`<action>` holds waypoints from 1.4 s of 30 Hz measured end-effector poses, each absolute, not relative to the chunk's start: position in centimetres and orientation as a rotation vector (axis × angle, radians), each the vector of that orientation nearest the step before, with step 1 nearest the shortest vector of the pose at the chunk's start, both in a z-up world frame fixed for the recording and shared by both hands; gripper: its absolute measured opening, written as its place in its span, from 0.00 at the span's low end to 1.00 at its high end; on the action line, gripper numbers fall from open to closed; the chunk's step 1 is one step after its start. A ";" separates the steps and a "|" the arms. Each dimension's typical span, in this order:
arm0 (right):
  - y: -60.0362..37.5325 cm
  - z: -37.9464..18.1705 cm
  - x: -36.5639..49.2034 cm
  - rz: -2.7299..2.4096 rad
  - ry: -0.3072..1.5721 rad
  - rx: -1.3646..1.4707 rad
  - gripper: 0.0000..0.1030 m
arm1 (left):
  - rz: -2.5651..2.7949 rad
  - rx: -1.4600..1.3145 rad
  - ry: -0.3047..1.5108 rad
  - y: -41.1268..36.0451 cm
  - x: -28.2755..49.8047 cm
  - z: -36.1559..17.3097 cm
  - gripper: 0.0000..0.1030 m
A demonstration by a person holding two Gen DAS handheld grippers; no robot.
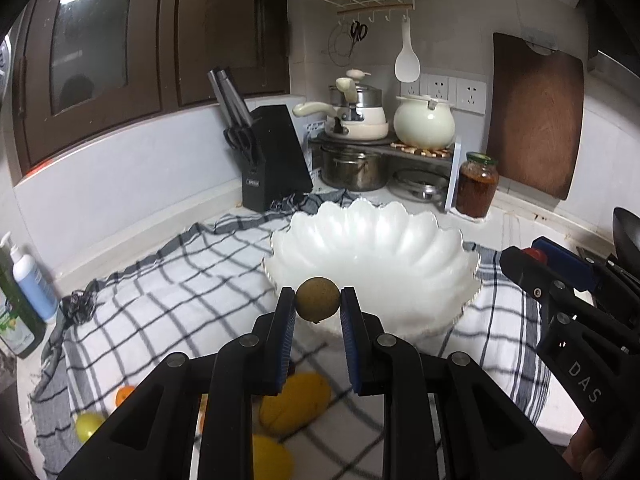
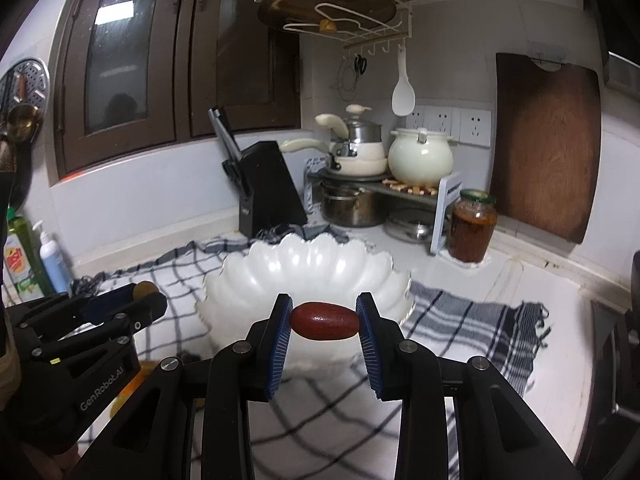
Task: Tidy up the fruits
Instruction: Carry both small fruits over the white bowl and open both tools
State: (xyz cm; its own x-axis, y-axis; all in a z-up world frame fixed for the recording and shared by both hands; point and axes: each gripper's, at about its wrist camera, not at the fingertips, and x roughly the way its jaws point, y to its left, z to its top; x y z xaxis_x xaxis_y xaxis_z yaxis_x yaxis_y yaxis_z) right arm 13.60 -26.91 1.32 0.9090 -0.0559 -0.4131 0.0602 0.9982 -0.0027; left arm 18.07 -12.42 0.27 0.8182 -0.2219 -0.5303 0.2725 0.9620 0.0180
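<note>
Brown-green and round, a small rough-skinned fruit (image 1: 318, 299) sits pinched between the blue ribbed pads of the left gripper (image 1: 318, 300), held above the near rim of the white scalloped glass bowl (image 1: 372, 240). The right gripper (image 2: 324, 320) is closed endwise on a glossy dark-red oval fruit (image 2: 325, 320), also before the bowl. Both look light and firm; the red one's polished skin may slip, so a grip across its middle would likely hold better. The bowl looks fragile, so release low. Only the left view shows the yellow fruits (image 1: 294, 402) lying on the checked cloth (image 1: 168, 280), possibly mangoes, half hidden.
</note>
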 end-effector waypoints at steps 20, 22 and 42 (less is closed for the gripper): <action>-29.5 1.2 22.2 -0.059 0.456 0.028 0.33 | -0.277 0.102 0.559 -15.5 26.8 0.3 0.23; -29.8 0.9 23.2 -0.051 0.478 0.041 0.33 | -0.283 0.100 0.578 -15.7 27.7 -0.1 0.23; -29.3 -1.7 27.0 -0.025 0.599 0.023 0.40 | -0.227 0.114 0.683 -15.3 30.5 -3.0 0.45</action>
